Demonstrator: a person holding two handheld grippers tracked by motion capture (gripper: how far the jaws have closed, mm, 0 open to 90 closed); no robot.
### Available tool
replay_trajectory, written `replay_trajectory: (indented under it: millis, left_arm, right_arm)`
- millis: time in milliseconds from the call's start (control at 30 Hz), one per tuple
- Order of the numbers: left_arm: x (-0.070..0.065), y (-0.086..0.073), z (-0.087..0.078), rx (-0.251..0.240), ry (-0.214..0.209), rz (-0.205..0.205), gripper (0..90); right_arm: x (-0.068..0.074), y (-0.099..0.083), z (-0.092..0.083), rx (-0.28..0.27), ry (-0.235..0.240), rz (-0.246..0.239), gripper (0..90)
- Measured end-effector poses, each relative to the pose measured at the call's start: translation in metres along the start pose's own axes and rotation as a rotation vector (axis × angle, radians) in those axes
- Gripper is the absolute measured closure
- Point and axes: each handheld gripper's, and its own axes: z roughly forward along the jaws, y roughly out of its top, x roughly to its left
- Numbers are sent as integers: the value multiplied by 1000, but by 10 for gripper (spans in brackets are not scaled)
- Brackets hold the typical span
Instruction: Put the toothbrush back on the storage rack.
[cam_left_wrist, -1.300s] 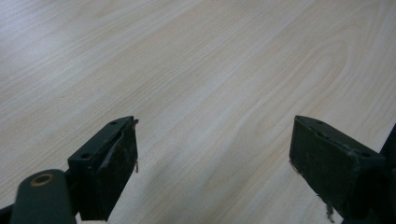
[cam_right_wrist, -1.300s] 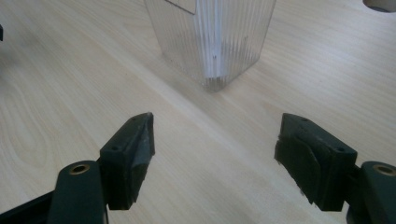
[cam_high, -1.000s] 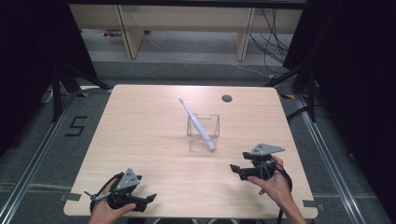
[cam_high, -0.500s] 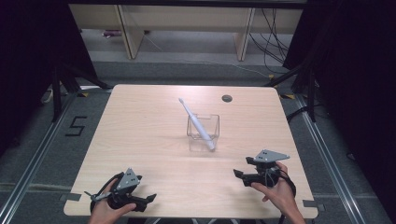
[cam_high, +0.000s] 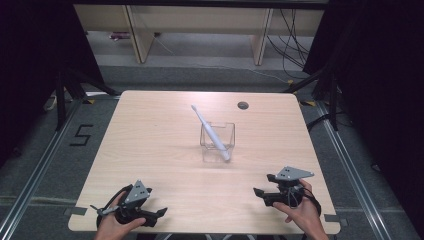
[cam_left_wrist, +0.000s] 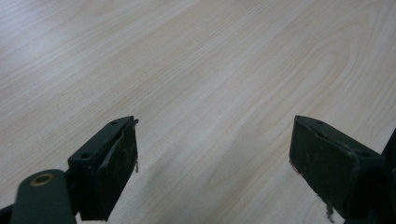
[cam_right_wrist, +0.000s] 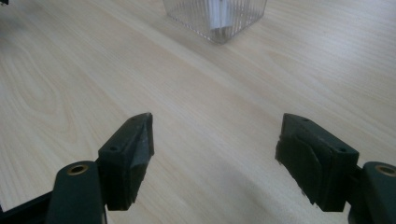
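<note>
here, an inventory of the table as it lies:

table: light wood top, rectangular, with a small dark round hole near its far edge, right of centre.

clear container: square, see-through, ribbed walls, standing upright near the middle of the table. in the right gripper view its lower part sits at the top edge, ahead of the jaws and well apart from them.

toothbrush: white, standing in the clear container, tilted so its upper end leans toward the far left, above the rim.

left gripper: held in the person's left hand at the near left corner of the table, low over the wood. jaws spread wide, bare wood between them in the left gripper view, gripping nothing.

right gripper: held in the person's right hand at the near right side of the table, grey three-cornered plate on top. jaws spread wide, pointing toward the table's middle, gripping nothing.

floor marking: a dark "5" on the grey floor left of the table.
</note>
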Motion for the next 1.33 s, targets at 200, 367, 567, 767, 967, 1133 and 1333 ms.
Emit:
replay_trajectory:
  millis: [200,367,567,767,967,1133,1333]
  left_arm:
    - [0,0,1,-3,6,-4,147]
    - [0,0,1,-3,6,-5,147]
    - [0,0,1,-1,9,-7,147]
    - [0,0,1,-1,5,-7,147]
    - [-1,-1,2,-12,1,-24,147]
    - [-2,-1,2,-12,0,-23,147]
    - [-2,-1,2,-12,0,-24,147]
  right_arm:
    - [0,-6,-3,10,7,-2,263]
    - [1,-12,-6,18,6,18,257]
    - [3,-18,-10,32,-1,40,257]
    - [2,-21,-10,24,7,22,253]
    - [0,-23,-12,31,21,7,253]
    - [0,-24,-13,38,16,13,253]
    - [2,-24,-13,39,-4,30,253]
